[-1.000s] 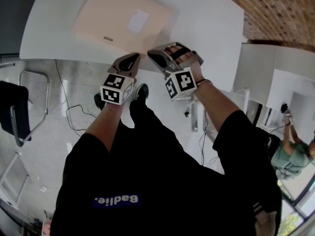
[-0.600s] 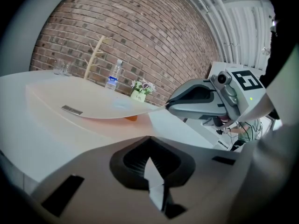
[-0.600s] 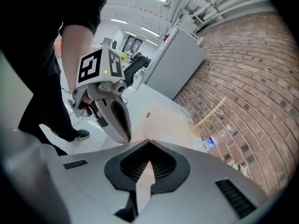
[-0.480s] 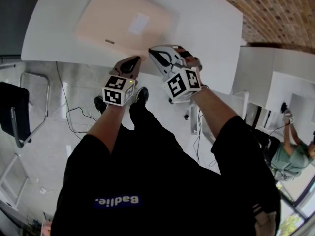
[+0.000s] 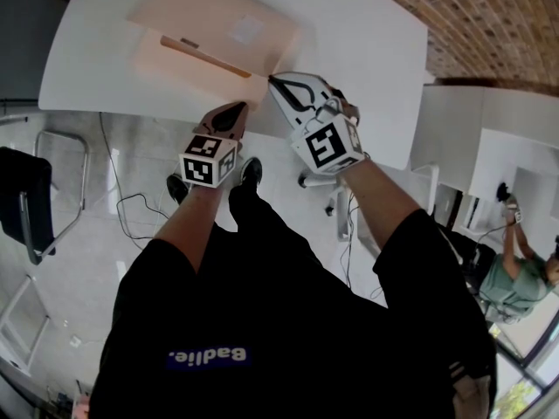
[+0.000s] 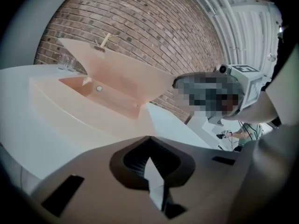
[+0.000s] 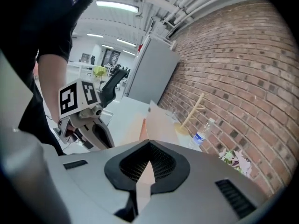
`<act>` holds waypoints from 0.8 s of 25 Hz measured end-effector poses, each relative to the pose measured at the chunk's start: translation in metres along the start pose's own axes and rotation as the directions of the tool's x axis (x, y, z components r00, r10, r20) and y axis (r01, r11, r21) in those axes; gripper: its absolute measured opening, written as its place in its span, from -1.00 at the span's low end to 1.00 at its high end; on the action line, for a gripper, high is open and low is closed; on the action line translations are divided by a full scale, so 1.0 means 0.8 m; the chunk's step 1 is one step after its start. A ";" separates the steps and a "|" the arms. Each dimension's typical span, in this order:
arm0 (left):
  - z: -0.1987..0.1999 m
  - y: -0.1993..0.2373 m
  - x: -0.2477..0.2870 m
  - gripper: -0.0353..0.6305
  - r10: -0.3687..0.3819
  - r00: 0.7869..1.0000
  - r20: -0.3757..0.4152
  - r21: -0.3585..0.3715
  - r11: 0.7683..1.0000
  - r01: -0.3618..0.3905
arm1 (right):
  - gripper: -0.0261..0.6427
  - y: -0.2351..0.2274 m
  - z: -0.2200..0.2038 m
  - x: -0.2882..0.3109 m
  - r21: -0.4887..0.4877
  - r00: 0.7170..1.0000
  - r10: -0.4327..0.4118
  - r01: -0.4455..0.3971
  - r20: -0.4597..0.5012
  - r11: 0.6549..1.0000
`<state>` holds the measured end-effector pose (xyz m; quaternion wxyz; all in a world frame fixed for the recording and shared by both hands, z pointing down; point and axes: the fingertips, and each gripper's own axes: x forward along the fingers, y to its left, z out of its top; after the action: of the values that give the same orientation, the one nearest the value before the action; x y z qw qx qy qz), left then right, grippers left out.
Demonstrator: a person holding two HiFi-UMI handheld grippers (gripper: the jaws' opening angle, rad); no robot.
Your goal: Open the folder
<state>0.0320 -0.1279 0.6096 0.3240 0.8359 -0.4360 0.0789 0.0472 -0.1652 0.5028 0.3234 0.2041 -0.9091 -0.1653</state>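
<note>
Nearest to the camera on the head, both forearms reach forward from a black shirt toward the folder (image 5: pixel 210 20). The left forearm (image 5: pixel 188 221) runs straight. The right forearm (image 5: pixel 384 195) comes in at a slant from the folder's right. Each hand is mostly hidden behind its marker cube and gripper body.

The left gripper (image 5: pixel 234 112) sits just on the near side of the folder's near right corner, at the edge of the white table (image 5: pixel 367 59). Its jaws are drawn together. A pale sliver shows in the slit between them, and what it is cannot be made out.

The right gripper (image 5: pixel 278 84) is beside it, a little farther in, and tilts up. Its jaws pinch the near right corner of the folder's peach cover.

That cover stands lifted at an angle over the base, hinged along the far side, so the folder gapes toward the person. The base lies flat on the table and shows a shadowed inner face. A pale label sits on the cover.

Beyond the folder, a water bottle (image 7: pixel 202 134) and a wooden stand (image 7: pixel 194 111) are at the table's far end, before a brick wall (image 5: pixel 489 16). In the head view something there is cut off by the top edge.
</note>
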 end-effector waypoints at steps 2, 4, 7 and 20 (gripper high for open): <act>0.001 0.001 0.002 -0.89 0.002 1.000 -0.001 -0.005 1.000 -0.002 | -0.84 -0.014 0.003 -0.004 0.021 1.000 -0.020 0.020 0.010 1.000; 0.000 0.002 0.002 -0.89 0.003 1.000 -0.004 -0.007 1.000 -0.003 | -0.84 -0.023 0.004 -0.010 0.036 0.999 -0.039 0.038 0.019 0.999; -0.001 0.001 0.001 -0.89 0.003 1.000 -0.008 -0.011 1.000 -0.003 | -0.84 -0.048 0.007 -0.021 0.107 0.996 -0.084 0.079 0.039 0.991; -0.004 0.004 0.002 -0.89 0.011 1.000 -0.005 -0.020 1.000 -0.011 | -0.84 -0.176 -0.001 -0.036 0.354 0.970 -0.241 0.215 0.029 0.910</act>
<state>0.0309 -0.1286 0.6143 0.3328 0.8300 -0.4406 0.0784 0.1052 -0.2730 0.4281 0.2277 0.3566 -0.9049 -0.0457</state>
